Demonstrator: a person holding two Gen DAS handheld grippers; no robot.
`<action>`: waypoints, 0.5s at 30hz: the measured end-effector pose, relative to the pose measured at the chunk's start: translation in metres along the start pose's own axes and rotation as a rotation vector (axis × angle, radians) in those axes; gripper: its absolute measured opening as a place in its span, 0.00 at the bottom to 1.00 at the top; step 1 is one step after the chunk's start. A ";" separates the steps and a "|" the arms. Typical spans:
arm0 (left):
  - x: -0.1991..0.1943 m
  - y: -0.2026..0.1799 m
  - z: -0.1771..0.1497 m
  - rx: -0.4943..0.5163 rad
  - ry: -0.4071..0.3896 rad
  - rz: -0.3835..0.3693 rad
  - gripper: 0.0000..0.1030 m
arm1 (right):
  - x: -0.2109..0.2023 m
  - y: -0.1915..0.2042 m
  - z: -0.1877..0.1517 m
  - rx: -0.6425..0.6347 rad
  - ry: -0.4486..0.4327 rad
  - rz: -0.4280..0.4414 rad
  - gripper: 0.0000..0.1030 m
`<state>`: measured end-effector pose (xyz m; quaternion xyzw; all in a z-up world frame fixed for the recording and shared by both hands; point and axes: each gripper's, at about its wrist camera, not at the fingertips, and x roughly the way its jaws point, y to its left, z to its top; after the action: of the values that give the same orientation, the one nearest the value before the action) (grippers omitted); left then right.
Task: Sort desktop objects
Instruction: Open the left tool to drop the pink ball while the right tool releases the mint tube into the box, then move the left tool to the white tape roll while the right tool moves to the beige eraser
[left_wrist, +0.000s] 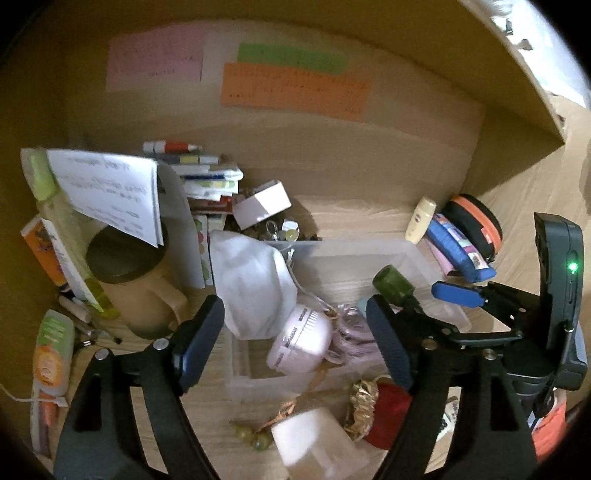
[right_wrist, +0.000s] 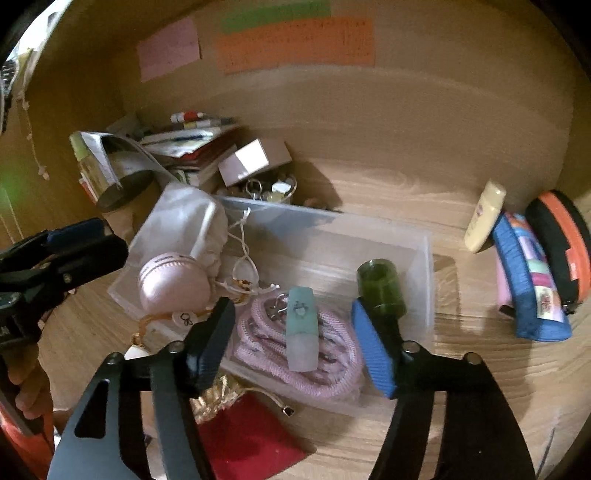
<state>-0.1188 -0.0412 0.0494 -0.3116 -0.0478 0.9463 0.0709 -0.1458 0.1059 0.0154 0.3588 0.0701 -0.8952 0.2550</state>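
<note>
Clear plastic tray (right_wrist: 424, 266) at centre of the wooden surface (right_wrist: 406, 192), serving as the collecting bin. Inside it lie a pink round case (right_wrist: 171, 282), a pink coiled cord (right_wrist: 328, 354), a pale green tube (right_wrist: 301, 328) on top of the cord, and a dark green bottle (right_wrist: 380, 288) standing near the right wall. The right hand-held gripper (right_wrist: 291, 332) hangs over the tray with its jaws apart and nothing between the pads; the green bottle sits just beside its right finger, whether touching cannot be told. The left hand-held gripper (left_wrist: 291, 332) is likewise spread and empty, above the pink case and a white pouch (left_wrist: 251, 280). Judged step: a deposit into the tray is complete. Next move calls for lifting clear and picking a loose item, such as the red pouch (right_wrist: 251, 439) or the white cup (left_wrist: 314, 439) in front of the tray. Unsorted clutter sits at left; pouches (right_wrist: 532, 280) lean at right.
</note>
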 end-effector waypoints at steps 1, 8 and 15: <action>-0.004 -0.002 0.000 0.008 -0.008 0.001 0.77 | -0.006 0.002 -0.002 -0.006 -0.012 -0.003 0.65; -0.035 -0.018 -0.009 0.049 -0.059 0.010 0.87 | -0.038 0.010 -0.014 -0.038 -0.063 -0.025 0.69; -0.052 -0.027 -0.025 0.079 -0.066 0.027 0.87 | -0.060 0.006 -0.035 -0.034 -0.088 -0.036 0.80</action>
<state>-0.0601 -0.0220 0.0631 -0.2780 -0.0086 0.9581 0.0690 -0.0849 0.1361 0.0301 0.3133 0.0805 -0.9133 0.2476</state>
